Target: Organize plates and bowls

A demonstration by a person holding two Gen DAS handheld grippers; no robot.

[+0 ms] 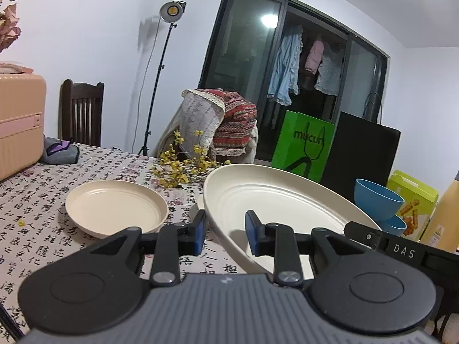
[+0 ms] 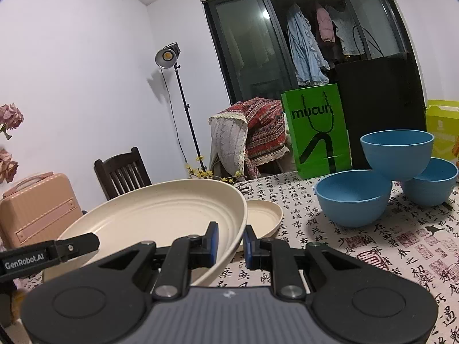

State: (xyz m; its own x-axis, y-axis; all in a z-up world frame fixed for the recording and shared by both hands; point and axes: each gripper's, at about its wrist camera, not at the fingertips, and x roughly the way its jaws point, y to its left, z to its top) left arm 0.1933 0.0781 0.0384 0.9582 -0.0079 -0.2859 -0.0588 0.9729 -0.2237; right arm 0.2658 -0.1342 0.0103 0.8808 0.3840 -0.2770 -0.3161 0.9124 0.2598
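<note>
I hold one big cream plate (image 1: 275, 200) up at the middle of the frame, my left gripper (image 1: 225, 233) and right gripper (image 2: 231, 246) each pinching its rim. Two more cream plates (image 1: 114, 207) still lie apart on the table (image 1: 37, 200), so plates are not stacked yet. The blue bowls (image 2: 397, 153) at the right are piled loosely, not neatly nested.

Both views sit low over the tabletop (image 1: 43, 200), each looking forward along its own tongs and slightly downward toward the far wall. The left wrist view faces the large cream plate (image 1: 272, 200) from its left side — very close. The right wrist view faces the same plate (image 2: 160, 215) from its right. Both share the green bag (image 1: 304, 143), studio lamp (image 1: 172, 11) and blue bowls (image 2: 396, 154).
</note>
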